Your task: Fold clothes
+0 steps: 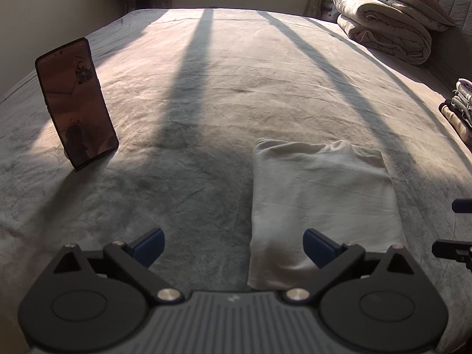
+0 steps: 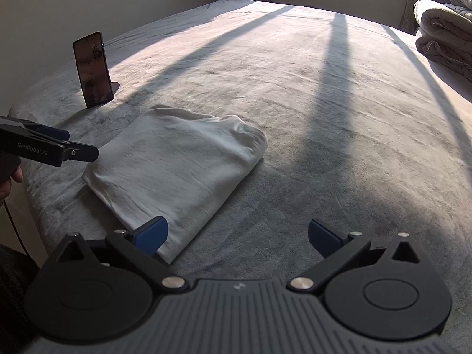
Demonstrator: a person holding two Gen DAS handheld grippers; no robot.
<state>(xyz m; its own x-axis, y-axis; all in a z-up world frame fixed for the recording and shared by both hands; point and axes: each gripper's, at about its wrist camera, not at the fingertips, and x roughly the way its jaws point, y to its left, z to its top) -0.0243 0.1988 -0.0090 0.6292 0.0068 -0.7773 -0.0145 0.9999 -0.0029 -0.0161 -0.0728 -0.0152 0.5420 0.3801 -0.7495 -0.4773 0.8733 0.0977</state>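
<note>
A white garment (image 1: 321,203) lies folded into a neat rectangle on the grey bed cover (image 1: 206,88). My left gripper (image 1: 233,246) hovers open just above the bed at the garment's near left corner, nothing between its blue pads. In the right wrist view the same folded garment (image 2: 177,165) lies ahead and left. My right gripper (image 2: 237,237) is open over the bed beside the garment's near corner, its left pad (image 2: 152,234) above the cloth edge. The left gripper (image 2: 70,144) shows from the side at the left edge. The right gripper's tips (image 1: 454,227) peek in at the far right.
A phone (image 1: 76,103) stands propped upright on the bed at the left, also visible as the phone (image 2: 93,69). Folded quilts and pillows (image 1: 389,20) are piled at the back right. A stack of folded clothes (image 1: 460,106) sits at the right edge. A hand (image 2: 8,180) holds the left gripper.
</note>
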